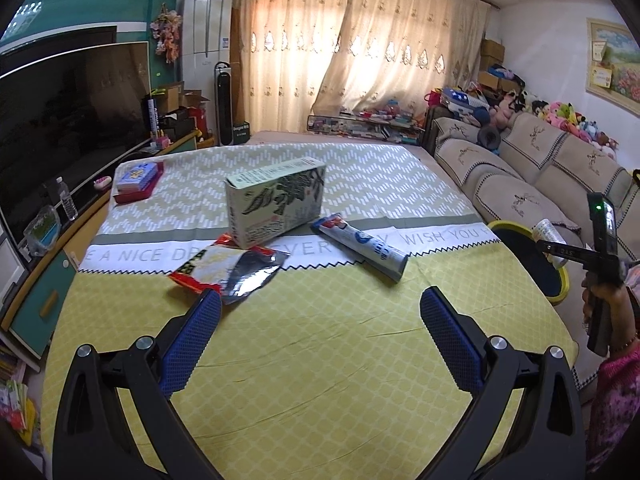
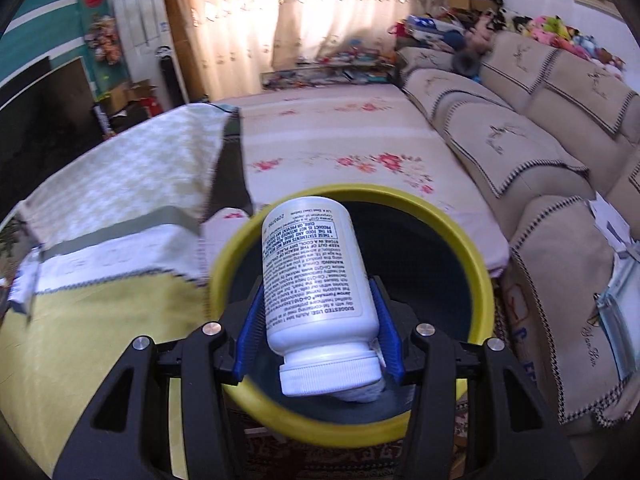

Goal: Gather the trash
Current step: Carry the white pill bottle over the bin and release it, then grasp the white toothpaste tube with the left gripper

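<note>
My right gripper (image 2: 320,320) is shut on a white pill bottle (image 2: 316,280), cap toward me, held over the open yellow-rimmed bin (image 2: 472,248). In the left wrist view the bin (image 1: 516,228) stands past the table's right edge, with the right gripper (image 1: 560,246) and bottle (image 1: 548,232) over it. My left gripper (image 1: 320,304) is open and empty above the yellow tablecloth (image 1: 320,360). Ahead of it lie a torn red and silver wrapper (image 1: 232,268), a green carton (image 1: 276,204) and a blue and white tube (image 1: 360,244).
A red tray with a blue box (image 1: 138,180) sits at the table's far left. A TV (image 1: 68,120) and low cabinet run along the left. A beige sofa (image 1: 532,176) with plush toys stands on the right. A floral mat (image 2: 340,140) lies beyond the bin.
</note>
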{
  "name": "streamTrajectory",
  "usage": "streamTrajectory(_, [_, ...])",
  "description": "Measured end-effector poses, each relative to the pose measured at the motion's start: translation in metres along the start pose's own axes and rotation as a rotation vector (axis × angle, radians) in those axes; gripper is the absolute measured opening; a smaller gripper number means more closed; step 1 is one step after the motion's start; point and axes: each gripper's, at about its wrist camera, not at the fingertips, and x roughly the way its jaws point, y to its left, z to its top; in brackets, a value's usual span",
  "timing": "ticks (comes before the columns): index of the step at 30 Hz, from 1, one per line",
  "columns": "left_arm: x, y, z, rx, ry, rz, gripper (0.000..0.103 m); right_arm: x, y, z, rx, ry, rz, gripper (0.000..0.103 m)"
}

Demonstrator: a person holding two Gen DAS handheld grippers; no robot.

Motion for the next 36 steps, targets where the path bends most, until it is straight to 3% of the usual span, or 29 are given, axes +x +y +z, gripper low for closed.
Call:
streamTrajectory(2, [0.005, -0.003, 0.001, 0.004, 0.011, -0.007, 0.098, 0.007, -0.006, 0.000, 0.014, 0.008, -0.031, 0.056])
streamTrajectory(3, [0.008, -0.005, 0.001, 0.007, 0.017, -0.013, 0.098, 0.008, -0.008, 0.000, 0.022, -0.001, -0.046, 0.066])
streamTrajectory(4, [0.010, -0.006, 0.001, 0.009, 0.020, -0.015, 0.098, 0.008, -0.010, -0.001, 0.026, -0.012, -0.061, 0.066])
streamTrajectory(8, [0.018, -0.014, 0.003, 0.027, 0.031, -0.025, 0.098, 0.000, -0.014, -0.005, 0.037, -0.036, -0.080, 0.066])
streamTrajectory(23, [0.087, -0.047, 0.035, 0.000, 0.172, -0.082, 0.098, -0.028, 0.006, -0.021, 0.041, -0.065, 0.016, 0.068])
streamTrajectory(30, [0.138, -0.054, 0.057, -0.021, 0.229, 0.012, 0.097, -0.029, 0.013, -0.022, 0.040, -0.067, 0.052, 0.068])
streamTrajectory(36, [0.177, -0.045, 0.058, -0.071, 0.317, 0.042, 0.083, -0.025, 0.017, -0.022, 0.034, -0.057, 0.070, 0.068])
